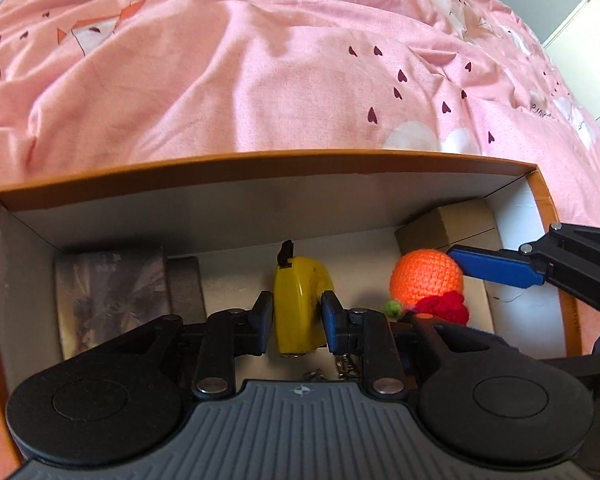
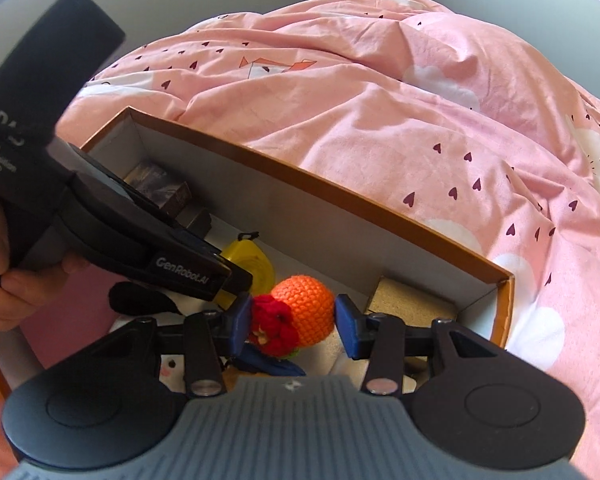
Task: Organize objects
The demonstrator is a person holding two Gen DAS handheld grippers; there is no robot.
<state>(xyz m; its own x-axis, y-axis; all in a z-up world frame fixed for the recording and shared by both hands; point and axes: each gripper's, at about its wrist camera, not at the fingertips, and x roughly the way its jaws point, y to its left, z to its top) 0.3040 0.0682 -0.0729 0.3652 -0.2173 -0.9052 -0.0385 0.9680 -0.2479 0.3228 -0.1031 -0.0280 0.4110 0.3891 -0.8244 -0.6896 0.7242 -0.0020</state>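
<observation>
An orange cardboard box [image 1: 260, 162] with white inner walls lies on a pink bedspread. My left gripper [image 1: 296, 322] is inside it, its blue pads on both sides of a yellow tape measure [image 1: 300, 304] that stands on the box floor. My right gripper [image 2: 294, 326] is also inside the box, its pads around an orange crocheted ball with a red knitted flower [image 2: 304, 316]; a small gap shows at the right pad. The ball also shows in the left wrist view [image 1: 426, 282], with the right gripper's blue finger [image 1: 496, 268] beside it.
A dark patterned flat box [image 1: 112, 296] lies at the box's left end, a brown cardboard cube [image 1: 448, 226] in its far right corner. A small keychain [image 1: 344, 368] lies on the floor under the left gripper. Rumpled pink bedding [image 2: 420, 120] surrounds the box.
</observation>
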